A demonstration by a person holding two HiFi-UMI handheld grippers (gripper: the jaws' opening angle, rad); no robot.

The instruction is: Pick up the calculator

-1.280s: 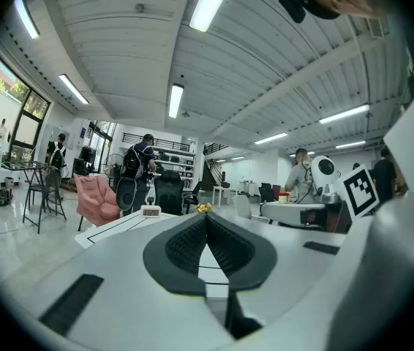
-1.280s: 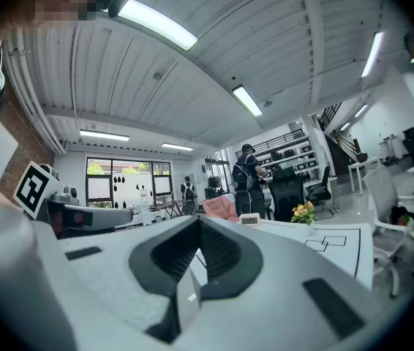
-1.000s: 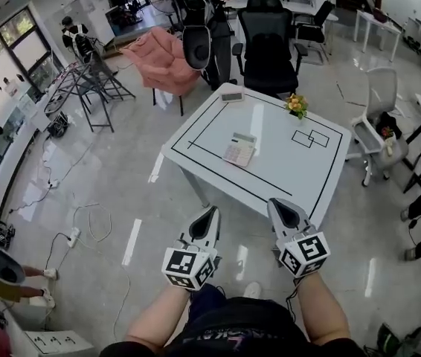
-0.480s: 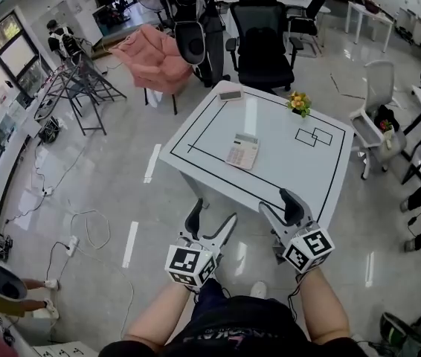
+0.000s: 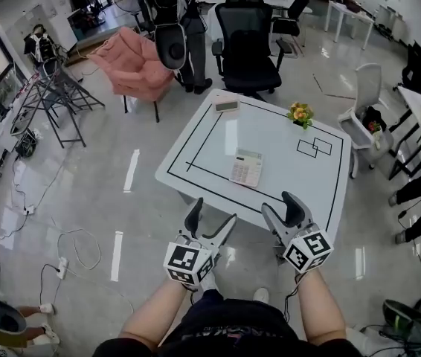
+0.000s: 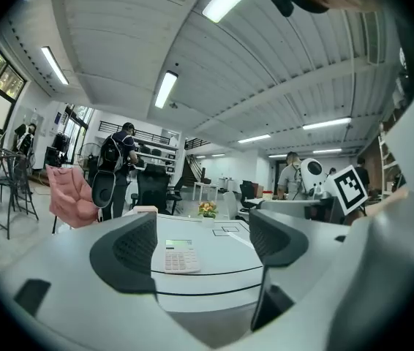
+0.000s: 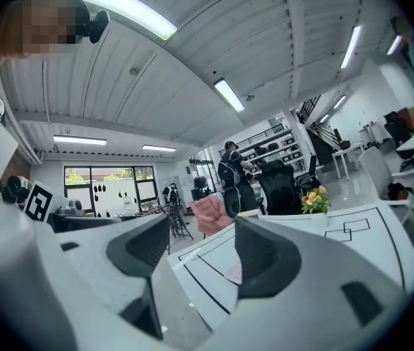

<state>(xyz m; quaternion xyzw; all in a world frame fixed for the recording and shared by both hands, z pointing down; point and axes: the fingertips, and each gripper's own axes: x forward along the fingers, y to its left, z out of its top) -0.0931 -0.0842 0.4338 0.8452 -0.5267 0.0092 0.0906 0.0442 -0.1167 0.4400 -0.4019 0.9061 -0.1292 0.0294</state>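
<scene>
Table first: your white square table (image 5: pixel 285 151), marked with black tape lines, stands on a glossy grey floor (image 5: pixel 121 199). A black office chair (image 5: pixel 245 43) and a pink armchair (image 5: pixel 132 64) stand behind it. The pale rectangular calculator (image 5: pixel 246 168) lies flat near the table's middle, and a pot of yellow flowers (image 5: pixel 299 113) sits nearer the far edge. Your left gripper (image 5: pixel 213 211) has its jaws opening on nothing. Your right gripper (image 5: pixel 278 203) holds its jaws wide and empty. Both are short of the near edge. The calculator's print is too small to read.
</scene>
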